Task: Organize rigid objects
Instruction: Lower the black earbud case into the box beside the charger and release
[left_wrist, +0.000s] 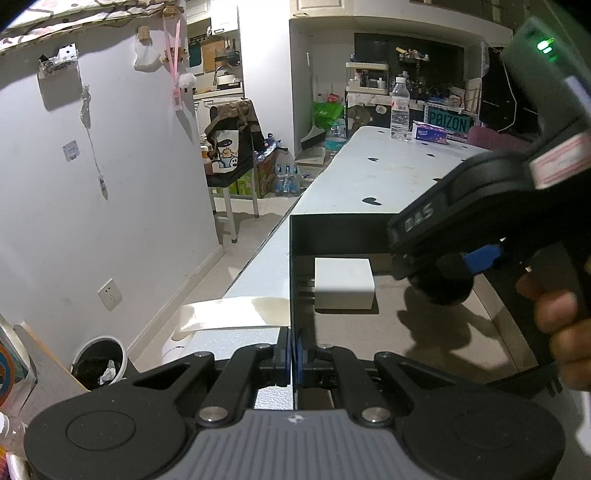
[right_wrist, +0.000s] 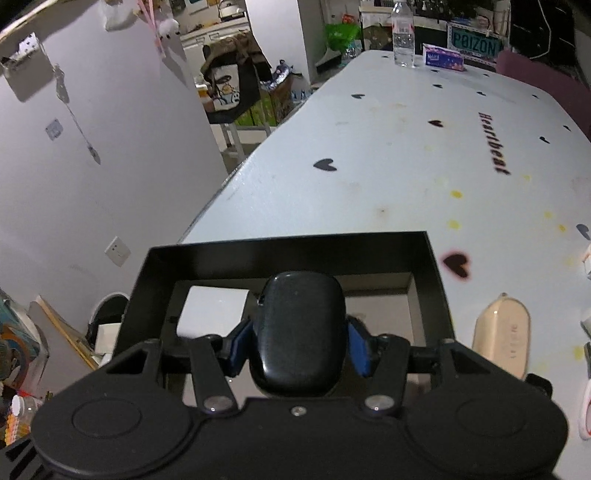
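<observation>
A black open box (left_wrist: 295, 266) stands on the white table, also seen in the right wrist view (right_wrist: 288, 254). A white block (left_wrist: 344, 283) lies inside it at the far left (right_wrist: 214, 306). My left gripper (left_wrist: 293, 360) is shut on the box's left wall near its front corner. My right gripper (right_wrist: 301, 343) is shut on a dark rounded case (right_wrist: 301, 328) and holds it above the box's inside. In the left wrist view the right gripper (left_wrist: 447, 273) hangs over the box, case (left_wrist: 443, 284) below it.
A beige oval case (right_wrist: 502, 339) lies on the table right of the box. A water bottle (right_wrist: 403, 33) and a tissue pack (right_wrist: 443, 57) stand at the table's far end. A bin (left_wrist: 99, 360) is on the floor by the left wall.
</observation>
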